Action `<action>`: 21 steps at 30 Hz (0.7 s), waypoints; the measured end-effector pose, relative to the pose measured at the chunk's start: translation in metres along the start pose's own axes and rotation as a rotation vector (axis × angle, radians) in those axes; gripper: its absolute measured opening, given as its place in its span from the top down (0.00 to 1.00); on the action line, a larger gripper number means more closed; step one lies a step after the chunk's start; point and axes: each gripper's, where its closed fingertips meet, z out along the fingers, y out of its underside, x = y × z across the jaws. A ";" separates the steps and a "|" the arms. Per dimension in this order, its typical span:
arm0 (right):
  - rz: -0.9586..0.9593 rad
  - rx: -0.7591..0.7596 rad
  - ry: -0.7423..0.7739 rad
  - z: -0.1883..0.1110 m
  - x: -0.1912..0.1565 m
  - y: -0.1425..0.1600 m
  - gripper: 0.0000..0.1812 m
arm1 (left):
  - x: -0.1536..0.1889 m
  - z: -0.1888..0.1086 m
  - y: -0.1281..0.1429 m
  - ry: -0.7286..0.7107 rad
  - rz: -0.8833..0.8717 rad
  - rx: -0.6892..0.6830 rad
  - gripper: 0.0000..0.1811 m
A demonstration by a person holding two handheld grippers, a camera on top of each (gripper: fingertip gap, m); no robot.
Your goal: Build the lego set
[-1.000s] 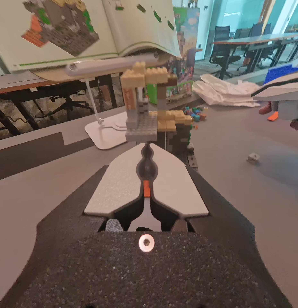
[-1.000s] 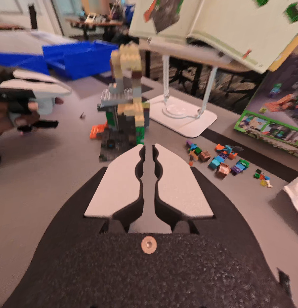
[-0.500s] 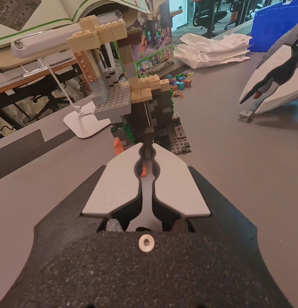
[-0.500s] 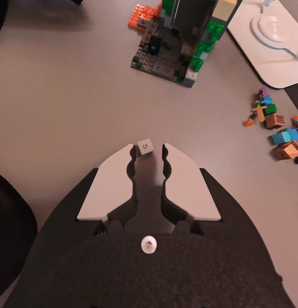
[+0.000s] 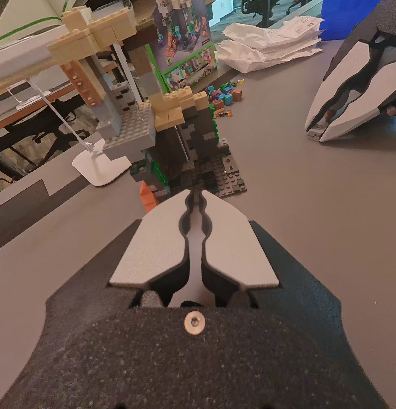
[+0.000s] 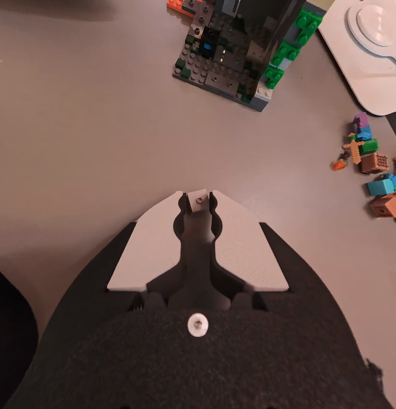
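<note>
My right gripper (image 6: pixel 196 194) is clamped on a small grey brick (image 6: pixel 197 203) down at the grey table (image 6: pixel 104 132). The left wrist view shows the same pinch from the side, low against the tabletop, which my right camera cannot show. My left gripper (image 5: pixel 196 194) has its jaws almost together with nothing between them, just before the base of the lego build (image 5: pixel 170 124). Only the left view shows its tan top, the set's printed box (image 5: pixel 183 39) and crumpled white bags (image 5: pixel 270 42); loose pieces (image 6: pixel 374 159) lie to the right.
</note>
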 end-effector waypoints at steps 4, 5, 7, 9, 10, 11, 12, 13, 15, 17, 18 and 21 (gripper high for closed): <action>0.036 -0.027 0.023 0.001 0.002 0.000 0.89 | 0.001 0.000 0.000 0.001 0.003 -0.001 0.98; 0.044 -0.034 0.032 0.001 0.003 0.000 0.89 | 0.000 0.000 0.000 0.001 0.002 -0.002 0.98; 0.073 -0.054 0.071 0.001 0.008 0.001 0.90 | 0.001 0.000 0.001 0.002 0.002 -0.005 0.98; 0.105 -0.068 0.103 0.002 0.012 0.001 0.90 | 0.001 0.000 0.001 0.002 0.005 -0.007 0.98; 0.124 -0.075 0.121 0.002 0.014 0.001 0.89 | 0.001 0.000 0.001 0.002 0.006 -0.007 0.98; 0.143 -0.080 0.133 0.003 0.015 0.001 0.89 | 0.001 0.000 0.001 0.002 0.006 -0.008 0.98; 0.161 -0.082 0.144 0.004 0.016 0.000 0.89 | 0.001 0.000 0.001 0.002 0.006 -0.009 0.98; 0.176 -0.084 0.156 0.004 0.017 0.000 0.89 | 0.001 0.000 0.002 0.002 0.005 -0.011 0.98; 0.196 -0.083 0.166 0.005 0.017 -0.001 0.89 | 0.001 0.000 0.002 0.002 0.003 -0.011 0.98; 0.220 -0.083 0.173 0.006 0.017 -0.001 0.89 | 0.001 0.001 0.002 0.003 0.002 -0.012 0.98; 0.230 -0.084 0.173 0.006 0.016 -0.002 0.89 | 0.001 0.001 0.002 0.002 0.002 -0.013 0.98; 0.253 -0.089 0.176 0.006 0.015 -0.002 0.88 | 0.001 0.001 0.003 0.004 0.003 -0.016 0.98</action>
